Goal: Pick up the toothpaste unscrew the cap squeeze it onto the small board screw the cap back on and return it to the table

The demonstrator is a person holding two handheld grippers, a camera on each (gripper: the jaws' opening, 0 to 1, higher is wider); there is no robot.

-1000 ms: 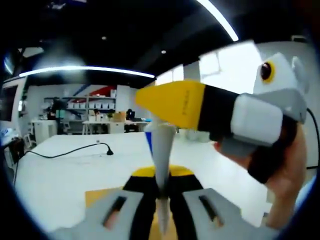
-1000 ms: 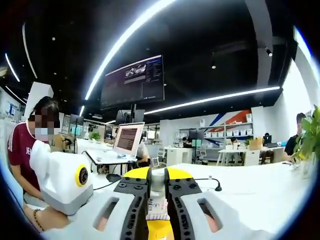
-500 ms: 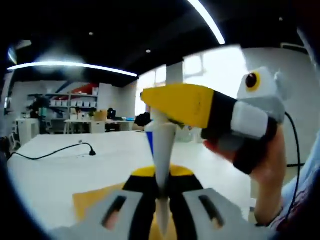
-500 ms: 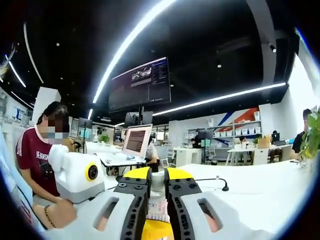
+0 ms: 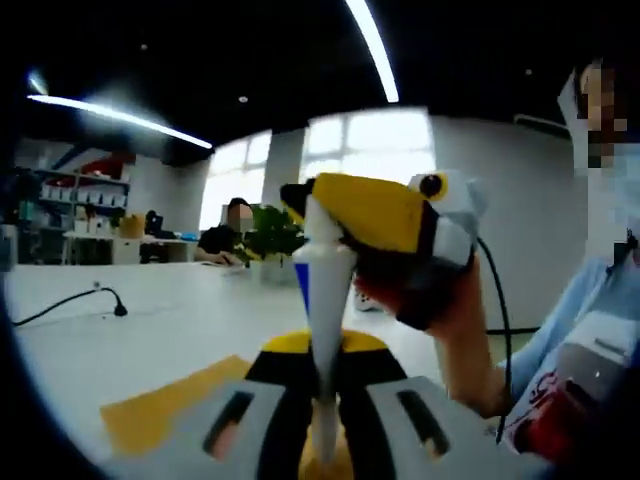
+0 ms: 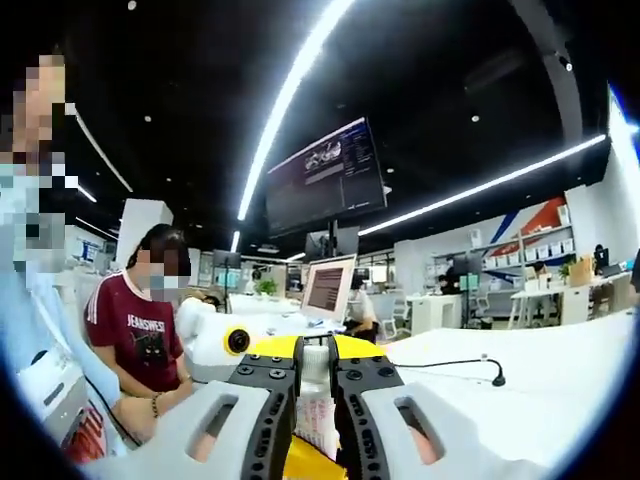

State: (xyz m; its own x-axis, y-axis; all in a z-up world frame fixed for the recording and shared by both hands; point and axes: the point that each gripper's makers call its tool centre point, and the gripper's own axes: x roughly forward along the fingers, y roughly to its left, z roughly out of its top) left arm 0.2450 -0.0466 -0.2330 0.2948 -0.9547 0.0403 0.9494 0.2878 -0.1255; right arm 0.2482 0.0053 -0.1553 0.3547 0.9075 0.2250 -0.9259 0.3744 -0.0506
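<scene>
White soft plastic toothpaste tube stands upright, clamped in left gripper; right gripper pinches its cap end (cap hidden). Likely unscrewing; next: twist off, aim at yellow board below.

The tube stands upright between the left gripper's jaws, with the right gripper at its top end. Below them a board lies on the table, near its close edge. A cable trails across the table farther back, left of the tube.
</scene>
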